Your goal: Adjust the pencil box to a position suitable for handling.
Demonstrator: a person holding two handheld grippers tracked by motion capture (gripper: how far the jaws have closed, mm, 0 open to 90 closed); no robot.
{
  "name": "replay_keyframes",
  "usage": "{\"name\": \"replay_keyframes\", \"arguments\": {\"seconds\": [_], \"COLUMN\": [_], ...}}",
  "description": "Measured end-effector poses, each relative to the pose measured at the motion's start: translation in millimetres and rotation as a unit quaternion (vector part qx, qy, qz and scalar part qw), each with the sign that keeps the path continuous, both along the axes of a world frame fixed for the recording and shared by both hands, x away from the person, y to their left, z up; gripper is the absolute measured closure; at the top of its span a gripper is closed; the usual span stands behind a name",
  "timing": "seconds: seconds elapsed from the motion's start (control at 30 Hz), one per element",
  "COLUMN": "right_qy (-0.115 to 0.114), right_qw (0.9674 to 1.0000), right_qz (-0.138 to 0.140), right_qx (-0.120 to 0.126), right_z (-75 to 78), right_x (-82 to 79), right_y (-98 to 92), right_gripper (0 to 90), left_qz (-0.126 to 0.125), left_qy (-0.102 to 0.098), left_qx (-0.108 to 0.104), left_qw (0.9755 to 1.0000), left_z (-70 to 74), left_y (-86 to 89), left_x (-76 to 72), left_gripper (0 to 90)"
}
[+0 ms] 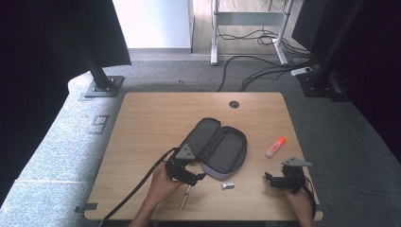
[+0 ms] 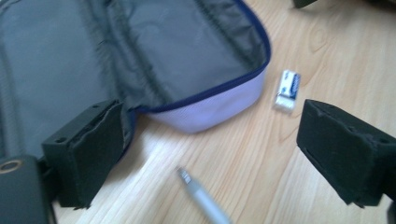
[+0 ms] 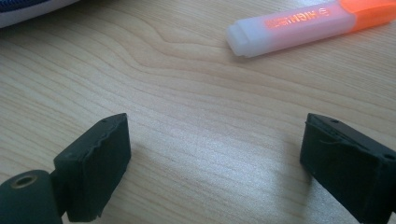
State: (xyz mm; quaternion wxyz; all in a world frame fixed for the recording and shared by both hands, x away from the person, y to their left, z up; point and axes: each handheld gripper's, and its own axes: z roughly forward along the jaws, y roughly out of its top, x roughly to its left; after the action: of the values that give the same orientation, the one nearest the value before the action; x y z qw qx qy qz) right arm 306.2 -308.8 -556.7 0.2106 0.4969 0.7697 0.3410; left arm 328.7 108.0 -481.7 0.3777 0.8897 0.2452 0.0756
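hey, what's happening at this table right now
A person holds a two-jaw gripper in each hand at a wooden table. The left gripper hangs open over a silver pen, beside an unzipped grey pencil case with blue trim and a small white eraser. The right gripper is open over bare wood, short of an orange highlighter with a white body. Nothing is held.

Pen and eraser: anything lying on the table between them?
Nothing: bare wood separates the pen from the eraser, clearest in the left gripper view. The pencil case lies off to the side, its rim beside that stretch.
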Motion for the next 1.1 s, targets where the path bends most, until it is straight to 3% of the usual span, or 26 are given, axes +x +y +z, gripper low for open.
{"name": "replay_keyframes", "arguments": {"seconds": [0.17,0.73,1.1], "right_qy": [0.0,-0.005,-0.005], "right_qw": [1.0,0.9999,1.0], "right_qz": [0.0,0.01,0.001], "right_qx": [0.0,0.001,0.001], "right_z": [0.0,0.5,0.4], "right_x": [0.0,-1.3,-0.4], "right_y": [0.0,0.4,5.1], "right_gripper": [8.3,12.9,12.5], "left_qz": [0.022,0.071,0.107], "left_qy": [-0.008,-0.02,-0.02], "left_qx": [0.019,-0.006,-0.008], "left_qw": [0.9995,0.9973,0.9941], "left_z": [-2.7,-11.8,-34.0], "left_y": [12.2,55.7,83.2], "left_x": [-1.5,-2.3,4.7], "left_gripper": [0.8,0.0,0.0]}}
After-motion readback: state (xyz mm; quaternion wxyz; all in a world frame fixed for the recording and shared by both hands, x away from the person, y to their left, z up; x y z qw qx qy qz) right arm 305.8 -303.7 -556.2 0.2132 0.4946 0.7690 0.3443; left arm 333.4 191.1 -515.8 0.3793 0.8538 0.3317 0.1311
